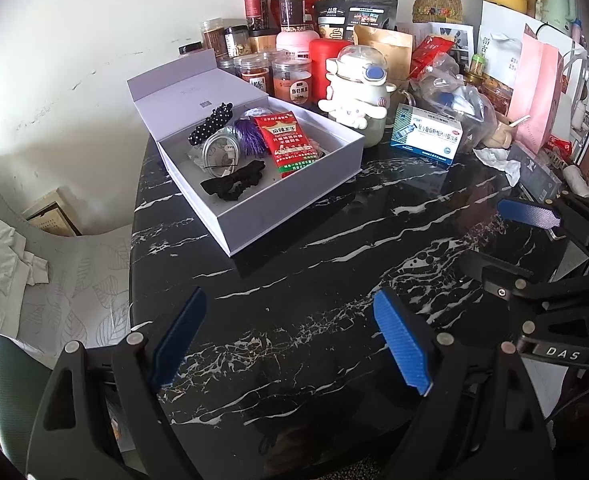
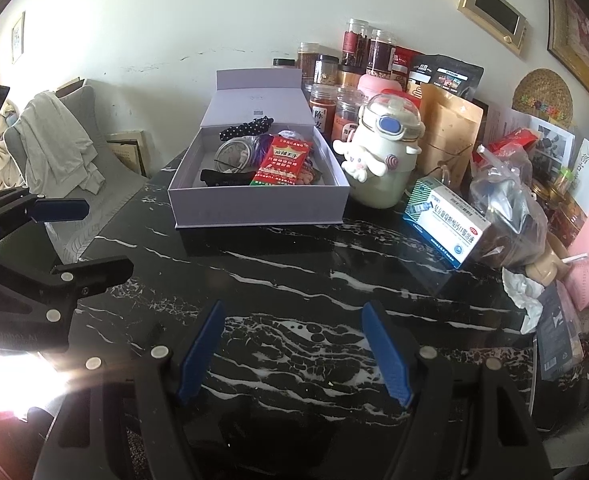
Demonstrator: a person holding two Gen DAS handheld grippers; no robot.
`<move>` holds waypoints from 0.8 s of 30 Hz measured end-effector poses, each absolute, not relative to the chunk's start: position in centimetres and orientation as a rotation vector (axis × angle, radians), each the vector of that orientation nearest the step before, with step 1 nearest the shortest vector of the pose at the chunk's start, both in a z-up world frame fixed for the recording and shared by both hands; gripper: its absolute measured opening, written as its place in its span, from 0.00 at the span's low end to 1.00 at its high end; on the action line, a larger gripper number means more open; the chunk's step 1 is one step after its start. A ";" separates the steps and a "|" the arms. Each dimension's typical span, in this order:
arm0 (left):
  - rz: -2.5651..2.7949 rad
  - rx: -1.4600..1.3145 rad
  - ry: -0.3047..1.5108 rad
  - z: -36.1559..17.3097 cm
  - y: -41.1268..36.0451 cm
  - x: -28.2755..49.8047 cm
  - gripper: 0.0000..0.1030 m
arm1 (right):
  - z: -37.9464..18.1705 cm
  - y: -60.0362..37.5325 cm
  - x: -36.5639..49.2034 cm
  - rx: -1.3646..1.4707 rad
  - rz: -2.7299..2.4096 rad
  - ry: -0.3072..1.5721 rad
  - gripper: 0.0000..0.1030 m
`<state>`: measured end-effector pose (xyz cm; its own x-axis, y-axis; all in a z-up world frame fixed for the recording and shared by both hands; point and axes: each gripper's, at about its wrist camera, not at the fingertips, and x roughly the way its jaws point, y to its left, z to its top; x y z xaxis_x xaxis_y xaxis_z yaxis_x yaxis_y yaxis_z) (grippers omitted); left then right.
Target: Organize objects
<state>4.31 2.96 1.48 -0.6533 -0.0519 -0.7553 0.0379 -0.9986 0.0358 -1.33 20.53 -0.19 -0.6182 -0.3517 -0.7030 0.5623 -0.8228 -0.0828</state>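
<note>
Both wrist cams look down across the marble table at the lavender box; left sits nearer, angled from its left.

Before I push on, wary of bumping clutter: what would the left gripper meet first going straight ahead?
Probably the bare black marble table: the open left gripper points down at it, short of the lavender box.

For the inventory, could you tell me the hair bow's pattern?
Black with white polka dots; the hair bow shows best in the left wrist view.

Table black, white-veined; box pale lilac; snack packet red; gripper pads blue.
</note>
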 end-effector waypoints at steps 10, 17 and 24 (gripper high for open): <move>-2.812 1.248 -0.022 2.2 2.7 4.4 0.82 | 0.0 20.5 -1.3 0.946 -2.406 0.411 0.70; -2.804 1.263 -0.030 2.2 2.8 4.3 0.82 | 0.0 20.7 -1.3 0.949 -2.408 0.409 0.70; -2.805 1.262 -0.023 2.2 2.7 4.2 0.82 | -0.2 20.9 -1.6 0.957 -2.409 0.404 0.70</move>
<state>4.22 2.75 2.18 -0.6613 -0.0663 -0.7472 0.0539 -0.9977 0.0408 -1.57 20.89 -0.18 -0.6201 -0.3498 -0.7022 0.5599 -0.8243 -0.0838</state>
